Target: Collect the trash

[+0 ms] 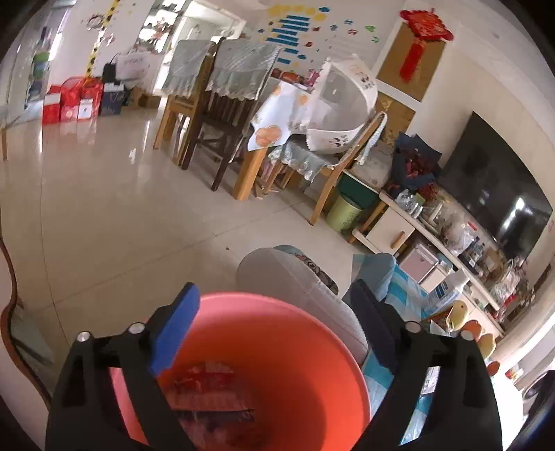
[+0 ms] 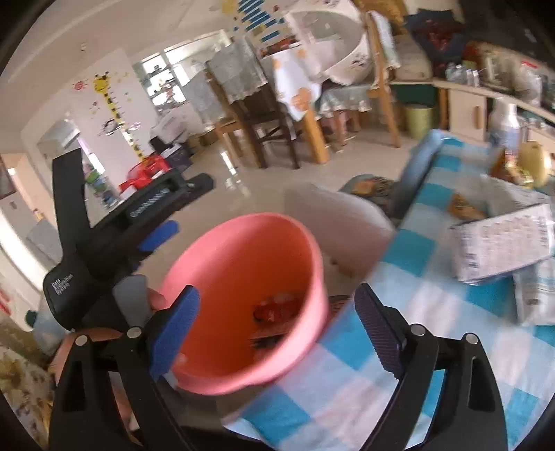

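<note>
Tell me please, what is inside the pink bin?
At the bottom of the pink bin lies some crumpled red and white wrapper trash. The left gripper's fingers cover part of the bottom, so anything more there is hidden.

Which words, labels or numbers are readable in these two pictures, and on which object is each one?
No text can be read with certainty.
Left gripper, seen in the right wrist view: white lettering on its black body, blurred, unreadable.
White box on the checked tablecloth: small print, unreadable.
Red hanging ornament on the wall: no legible characters.
Pink bucket: no text.
</note>
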A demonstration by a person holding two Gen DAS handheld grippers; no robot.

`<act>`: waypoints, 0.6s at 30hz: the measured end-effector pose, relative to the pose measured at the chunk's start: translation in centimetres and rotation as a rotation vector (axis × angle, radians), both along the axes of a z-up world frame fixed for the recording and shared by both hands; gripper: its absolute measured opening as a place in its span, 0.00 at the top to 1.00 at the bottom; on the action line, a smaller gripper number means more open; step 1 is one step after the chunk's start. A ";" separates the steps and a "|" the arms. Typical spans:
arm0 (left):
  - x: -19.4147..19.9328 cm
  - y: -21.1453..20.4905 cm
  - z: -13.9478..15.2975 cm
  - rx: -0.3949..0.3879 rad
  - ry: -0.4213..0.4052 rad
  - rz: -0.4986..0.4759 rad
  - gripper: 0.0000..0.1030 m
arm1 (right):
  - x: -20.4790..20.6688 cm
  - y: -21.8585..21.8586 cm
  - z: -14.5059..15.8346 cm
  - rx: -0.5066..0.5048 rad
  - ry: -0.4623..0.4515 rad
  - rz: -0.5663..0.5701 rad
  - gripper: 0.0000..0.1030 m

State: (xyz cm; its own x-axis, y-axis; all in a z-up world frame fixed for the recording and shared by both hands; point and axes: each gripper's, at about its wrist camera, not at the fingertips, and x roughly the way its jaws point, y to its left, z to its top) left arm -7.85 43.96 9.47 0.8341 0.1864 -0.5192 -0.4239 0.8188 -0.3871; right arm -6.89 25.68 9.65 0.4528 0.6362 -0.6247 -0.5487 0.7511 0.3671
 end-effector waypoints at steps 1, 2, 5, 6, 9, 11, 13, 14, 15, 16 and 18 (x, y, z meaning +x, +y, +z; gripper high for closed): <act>0.1 -0.3 0.1 0.010 -0.009 -0.009 0.11 | -0.2 -0.6 -0.1 -0.005 -0.005 -0.012 0.13; 0.2 -0.6 0.2 0.017 -0.018 -0.016 0.10 | -0.2 -1.4 -0.2 -0.016 -0.008 -0.033 0.13; 0.2 -1.8 0.7 0.056 -0.061 -0.044 0.09 | 0.0 -3.2 -0.6 -0.028 -0.001 -0.062 0.13; 0.2 -2.2 0.9 0.068 -0.079 -0.057 0.09 | -0.1 -3.8 -0.8 -0.033 -0.005 -0.071 0.12; 0.3 -3.6 1.2 0.114 -0.122 -0.109 0.08 | -0.9 -5.3 -1.1 -0.056 -0.036 -0.087 0.10; 0.6 -5.0 1.4 0.151 -0.134 -0.169 0.06 | -1.4 -6.1 -1.4 -0.078 -0.055 -0.092 0.08; 1.0 -6.4 1.4 0.176 -0.124 -0.228 0.06 | -1.8 -6.8 -1.6 -0.092 -0.068 -0.098 0.07; 1.3 -7.1 1.4 0.193 -0.112 -0.249 0.06 | -2.0 -7.4 -1.7 -0.100 -0.072 -0.105 0.07; 1.3 -7.6 1.4 0.213 -0.100 -0.264 0.06 | -2.0 -7.6 -1.7 -0.105 -0.074 -0.110 0.05; 1.5 -8.3 1.4 0.236 -0.085 -0.276 0.06 | -2.1 -7.9 -1.6 -0.110 -0.075 -0.113 0.05; 1.8 -9.5 1.4 0.263 -0.055 -0.299 0.06 | -2.4 -8.6 -1.8 -0.131 -0.079 -0.115 0.05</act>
State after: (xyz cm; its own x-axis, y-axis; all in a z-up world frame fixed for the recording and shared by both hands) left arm -6.02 34.50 10.90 0.8967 0.0518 -0.4395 -0.1362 0.9772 -0.1628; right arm -9.30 17.09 7.88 0.5685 0.4930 -0.6586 -0.4799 0.8489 0.2213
